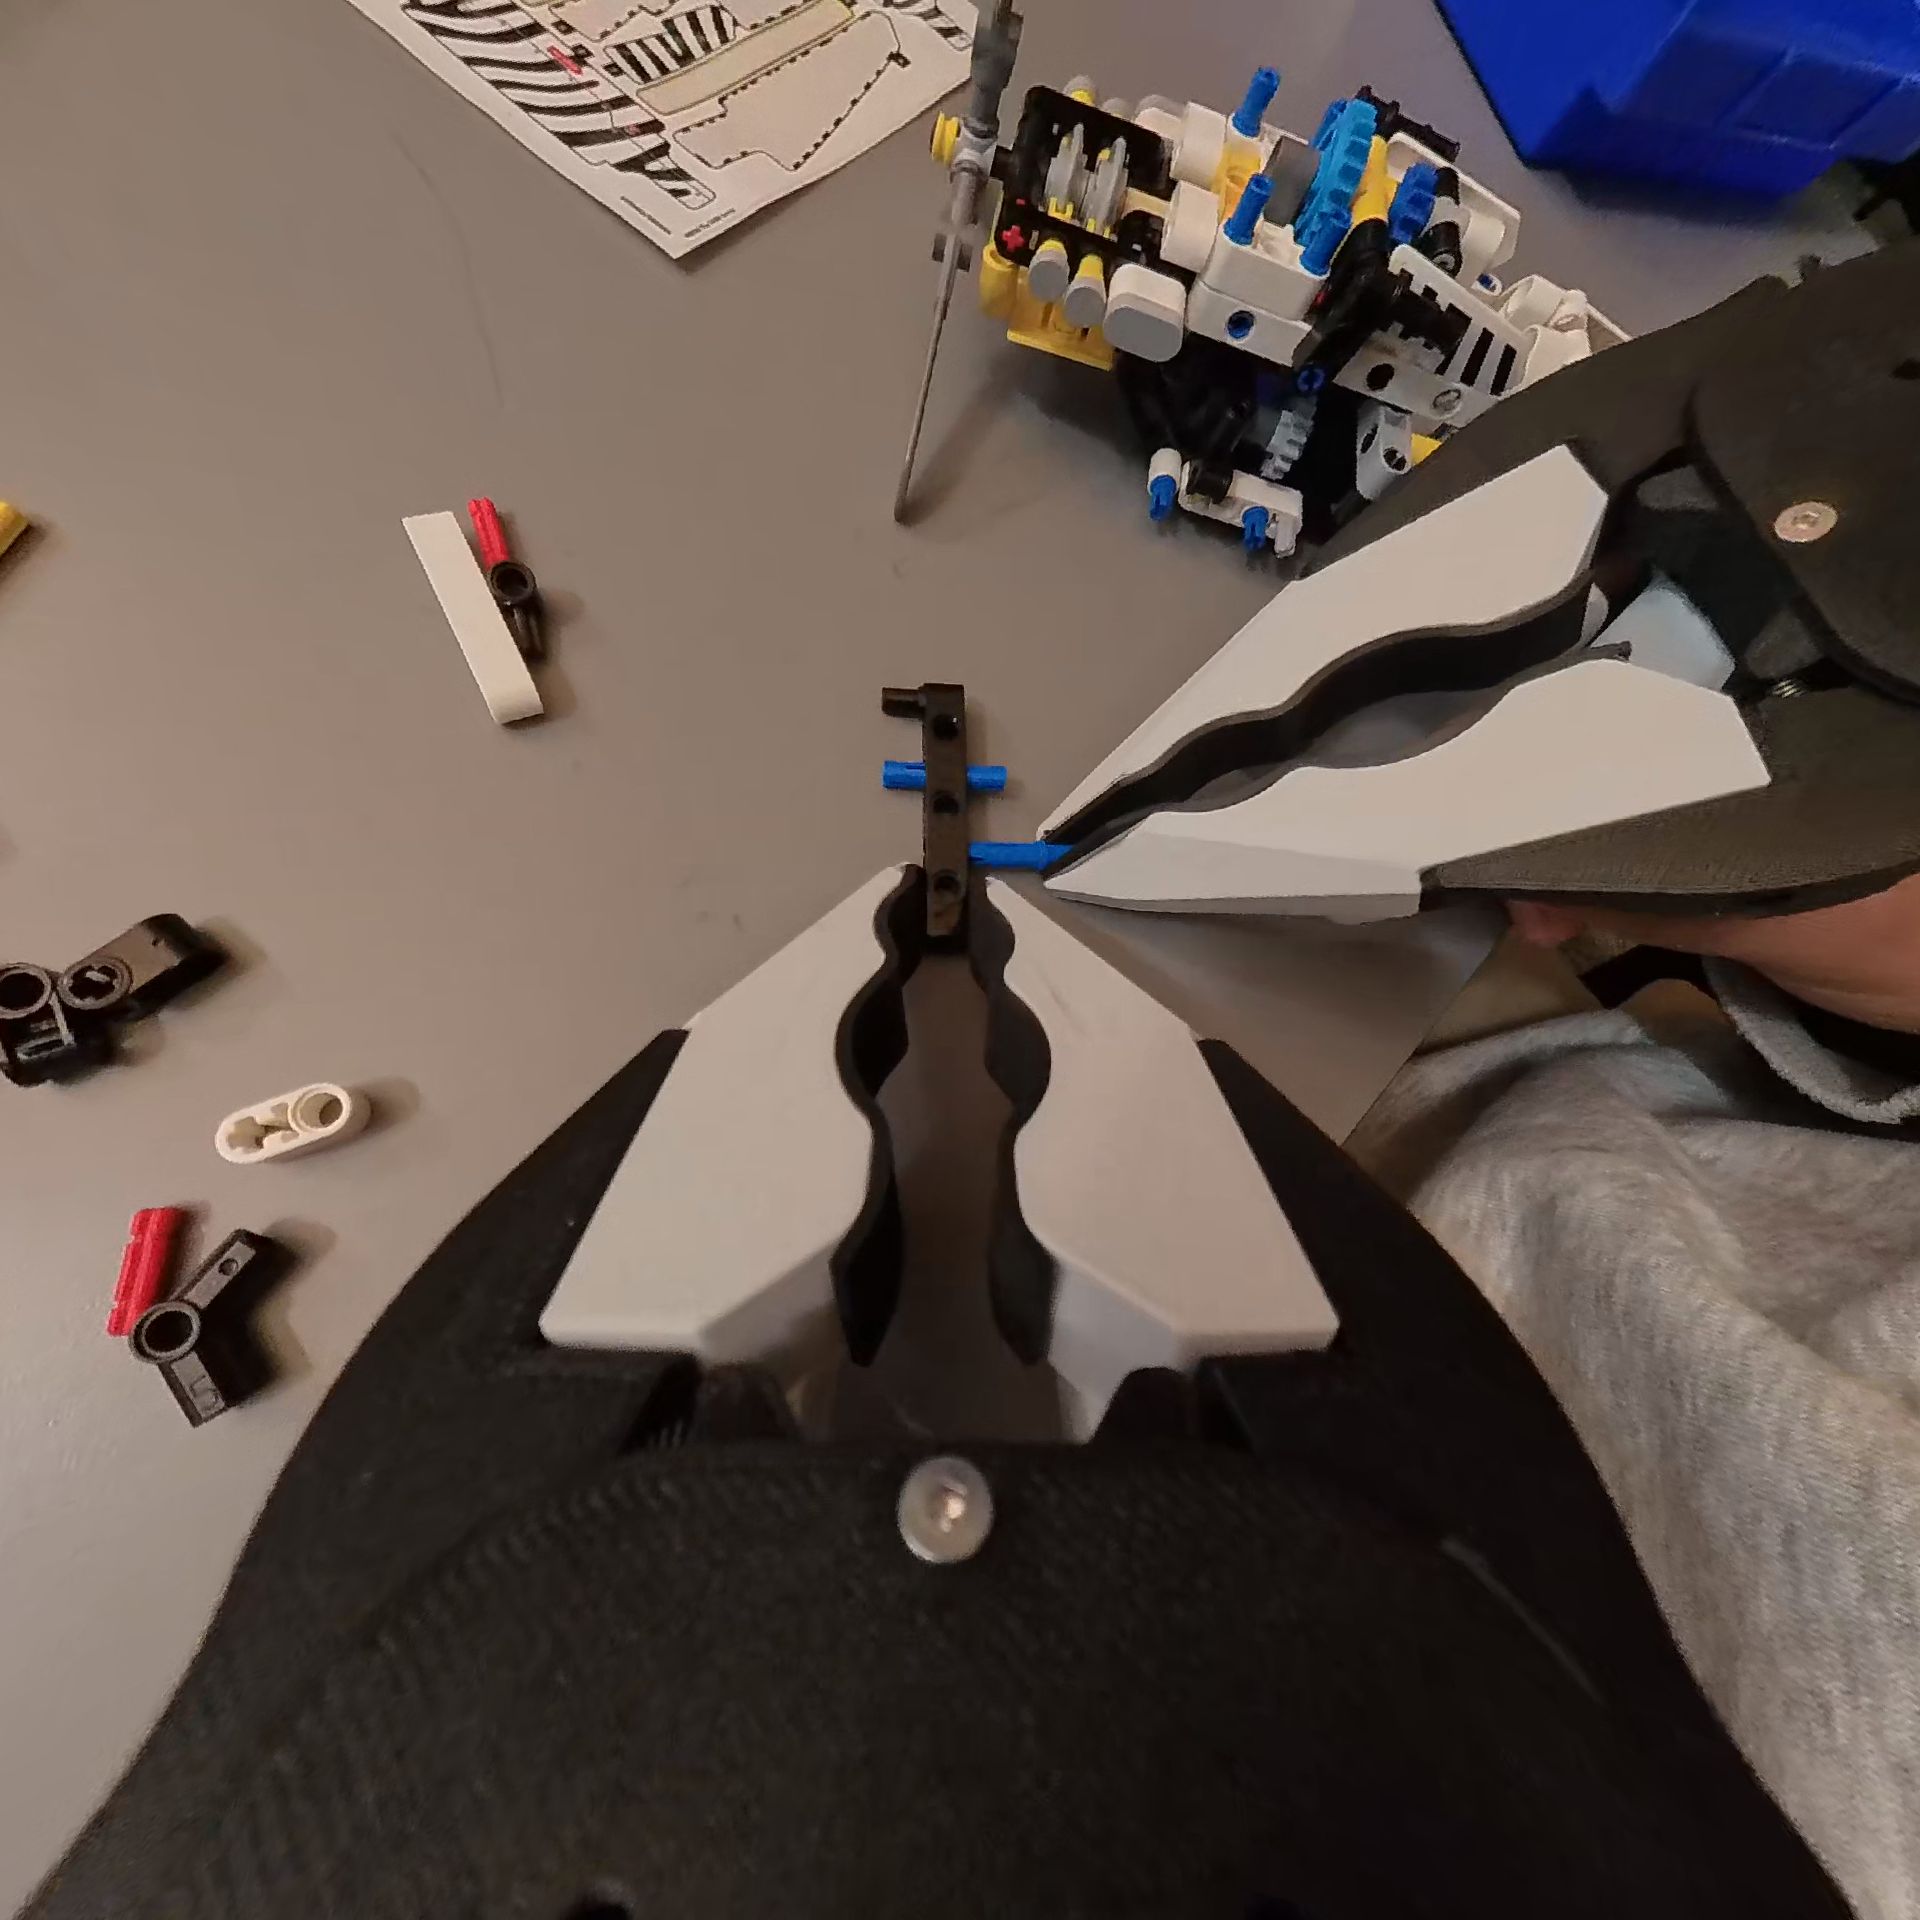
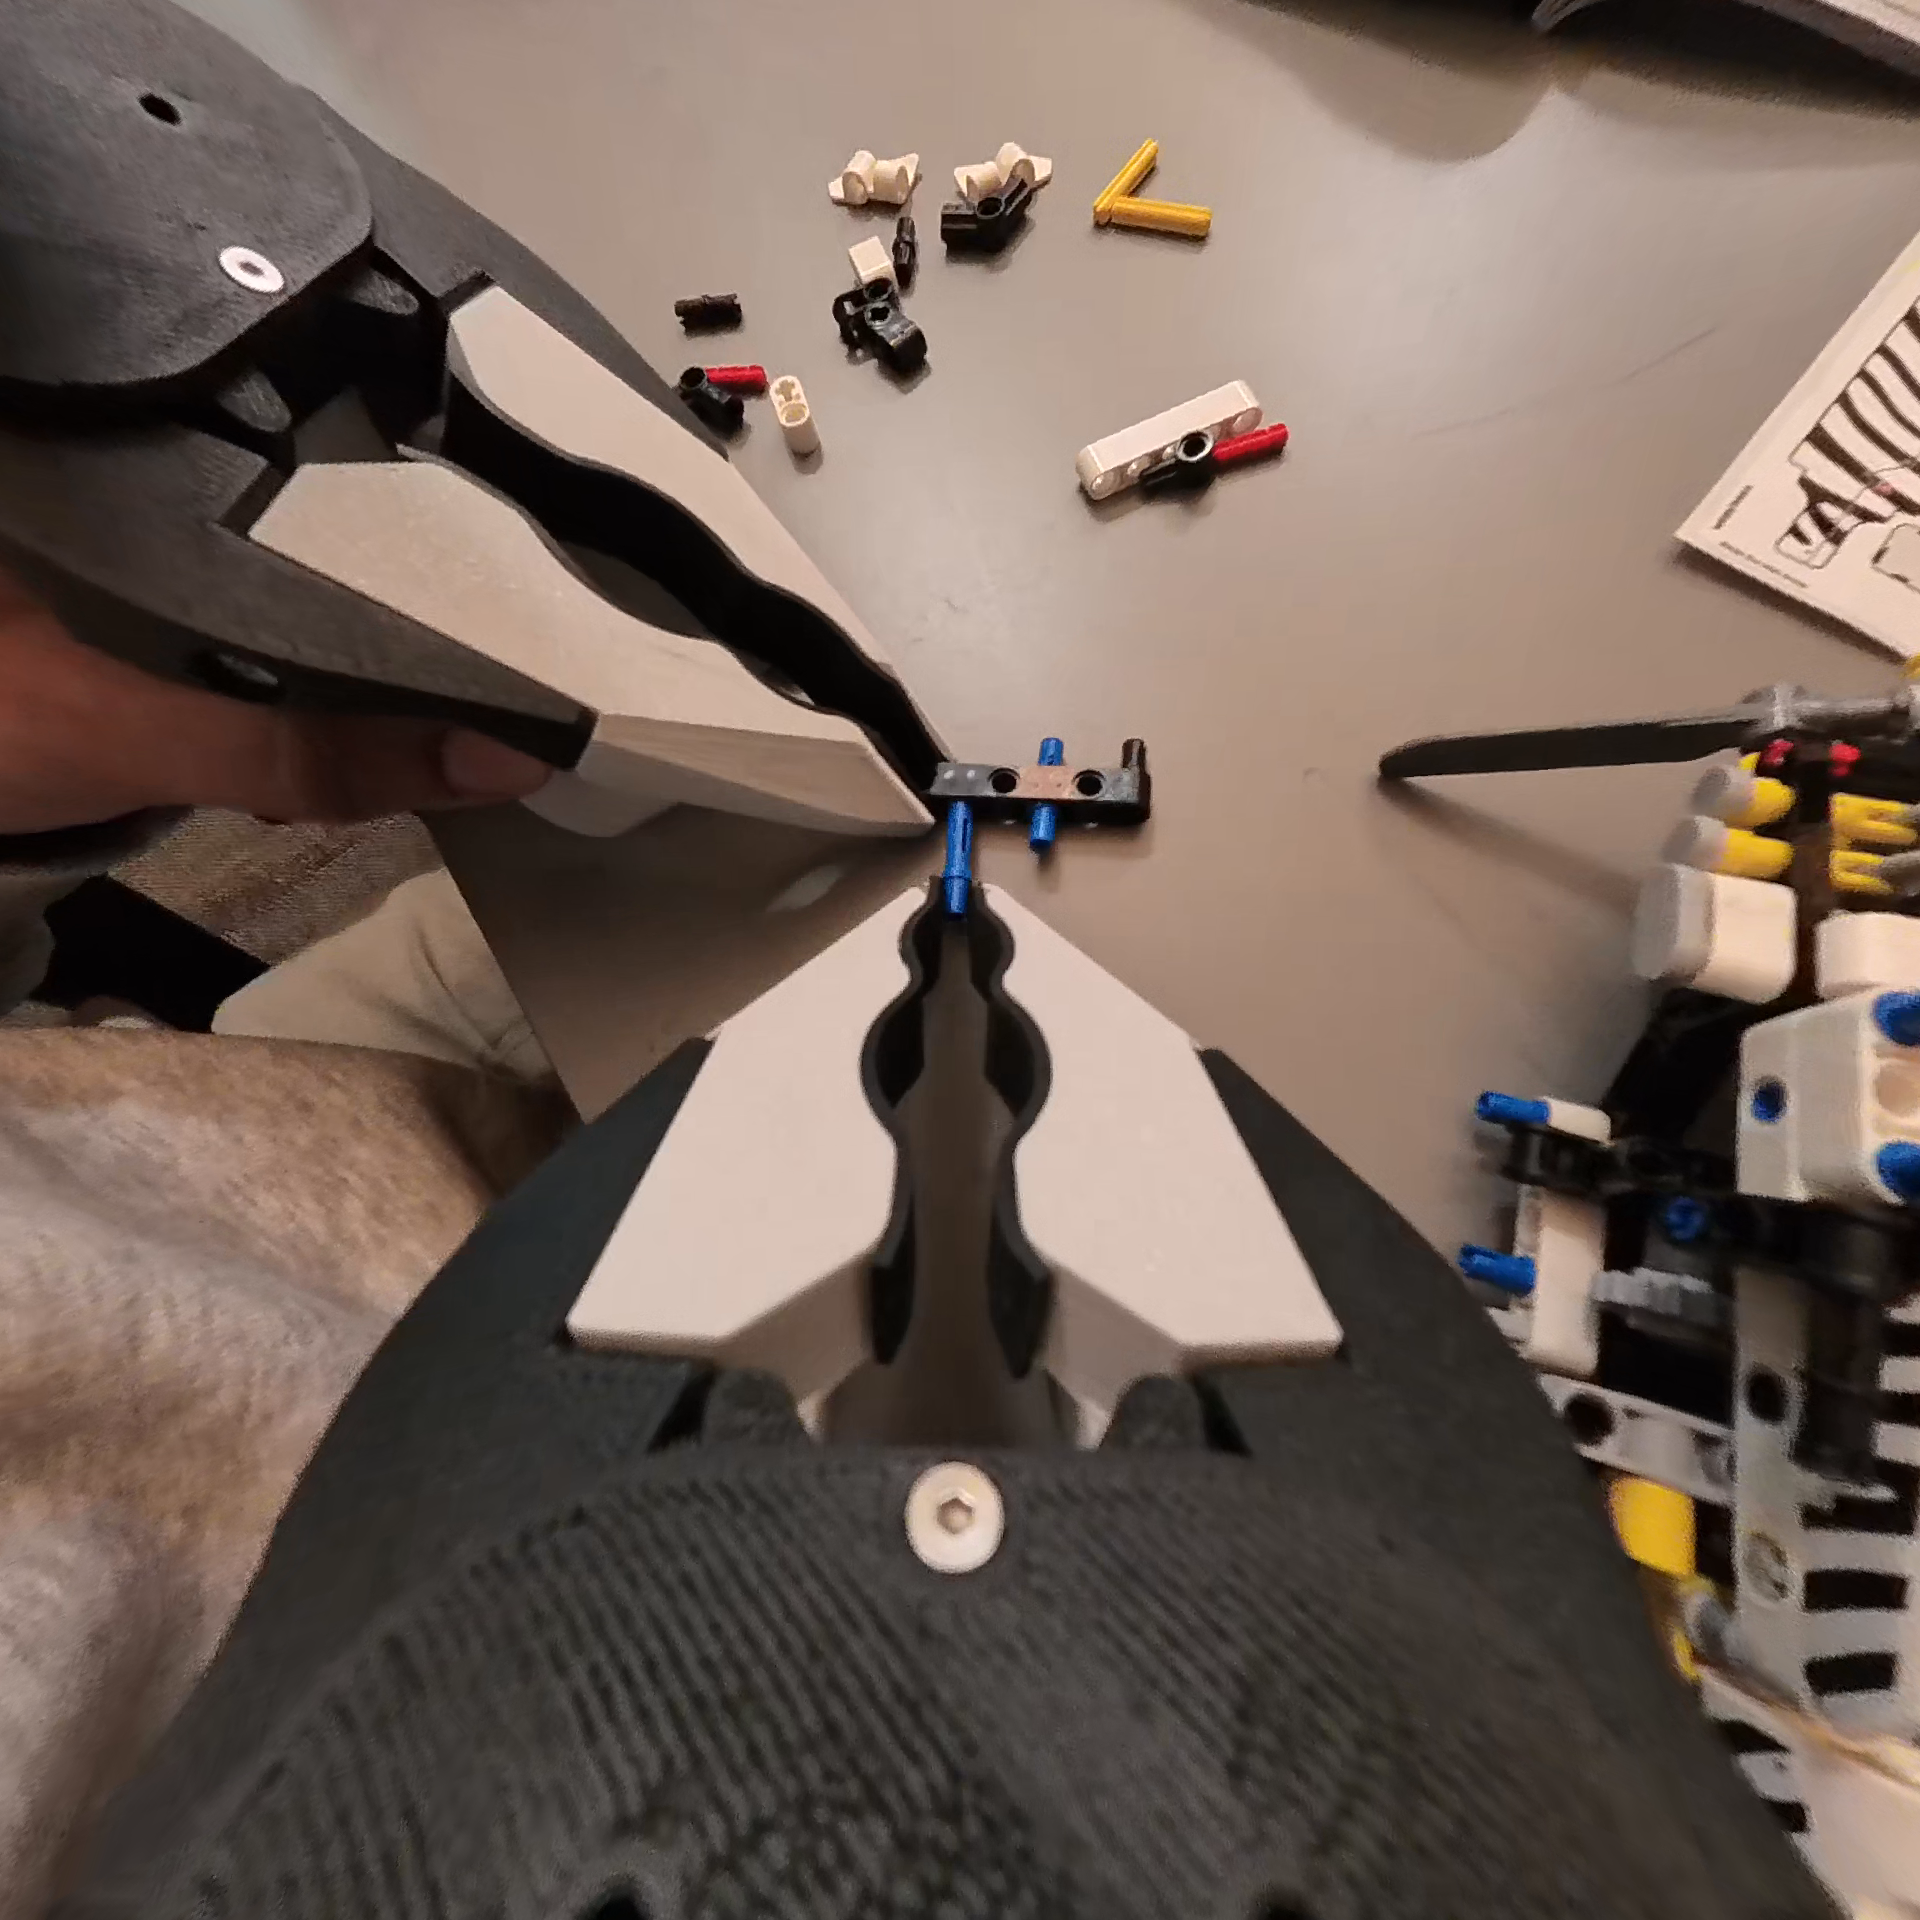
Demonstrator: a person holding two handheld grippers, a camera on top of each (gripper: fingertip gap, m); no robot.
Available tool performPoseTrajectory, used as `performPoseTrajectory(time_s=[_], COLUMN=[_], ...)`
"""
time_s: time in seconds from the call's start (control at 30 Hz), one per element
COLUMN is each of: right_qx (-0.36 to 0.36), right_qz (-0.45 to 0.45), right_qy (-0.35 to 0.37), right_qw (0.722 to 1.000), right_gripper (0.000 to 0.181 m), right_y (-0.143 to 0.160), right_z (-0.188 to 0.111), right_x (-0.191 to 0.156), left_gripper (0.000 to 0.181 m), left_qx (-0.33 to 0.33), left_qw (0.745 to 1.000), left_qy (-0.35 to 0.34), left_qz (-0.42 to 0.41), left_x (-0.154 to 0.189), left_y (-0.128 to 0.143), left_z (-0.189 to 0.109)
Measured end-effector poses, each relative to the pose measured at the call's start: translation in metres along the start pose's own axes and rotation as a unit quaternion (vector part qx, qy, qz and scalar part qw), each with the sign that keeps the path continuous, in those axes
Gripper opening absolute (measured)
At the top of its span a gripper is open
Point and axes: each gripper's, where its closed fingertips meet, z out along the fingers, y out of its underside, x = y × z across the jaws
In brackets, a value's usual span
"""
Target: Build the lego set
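Step in hand: seating a second blue pin (image 1: 1013, 854) in the black beam (image 1: 943, 790).
My left tongs (image 1: 943, 902) pinch the beam's end; my right tongs (image 2: 958, 896) pinch the pin. Next I push it squarely home.

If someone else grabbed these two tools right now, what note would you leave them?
Left gripper: shut on the black beam, held above the table.
Right gripper: shut on a blue pin, its tip at the beam's hole nearest the left gripper.
Done: one other blue pin already sits through the beam.
Left: push this pin home, then fit the beam to the model. Loose parts wait on the table.
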Motion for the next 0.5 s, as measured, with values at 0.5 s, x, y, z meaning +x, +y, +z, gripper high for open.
performPoseTrajectory(time_s=[0.5], right_qx=[-0.016], right_qz=[0.058], right_qy=[-0.042], right_qw=[0.997], right_gripper=[0.001], right_y=[-0.0003], right_z=[-0.0005], right_x=[0.0001], left_gripper=[0.007], left_qx=[-0.015], left_qw=[0.995], left_qy=[-0.059], left_qz=[0.08], left_x=[-0.0008], left_y=[0.0005], left_z=[0.0014])
